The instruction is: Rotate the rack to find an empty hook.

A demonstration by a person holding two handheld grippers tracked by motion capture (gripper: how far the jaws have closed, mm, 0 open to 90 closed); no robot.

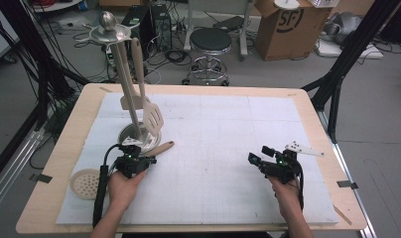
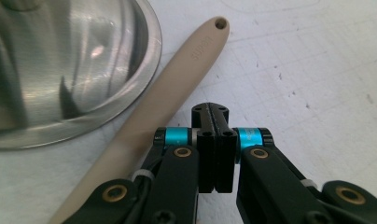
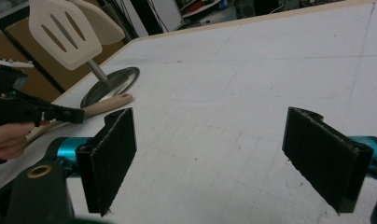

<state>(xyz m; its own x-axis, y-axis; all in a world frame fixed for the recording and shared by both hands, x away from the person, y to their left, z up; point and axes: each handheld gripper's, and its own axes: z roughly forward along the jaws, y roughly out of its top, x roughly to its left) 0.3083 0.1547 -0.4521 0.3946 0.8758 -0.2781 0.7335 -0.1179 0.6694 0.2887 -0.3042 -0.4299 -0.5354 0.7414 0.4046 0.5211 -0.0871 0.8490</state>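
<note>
A beige utensil handle (image 1: 162,148) (image 2: 177,84) lies on the white mat, its holed end pointing away from the steel stand base (image 1: 151,140) (image 2: 70,70). My left gripper (image 1: 148,160) (image 2: 210,112) rests just right of that handle with its jaws pressed together and nothing between them. The handle runs alongside the left jaw arm. My right gripper (image 1: 259,154) (image 3: 224,158) hovers low over bare mat at the right, open wide and holding nothing. A slotted spatula (image 1: 153,116) (image 3: 65,32) and a second beige utensil (image 1: 129,101) hang from the stand's pole.
A round perforated beige disc (image 1: 87,182) lies near the mat's front left corner. The stand's top ring (image 1: 109,30) rises high over the table's back left. A stool (image 1: 210,42) and a cardboard box (image 1: 288,27) stand on the floor beyond the table.
</note>
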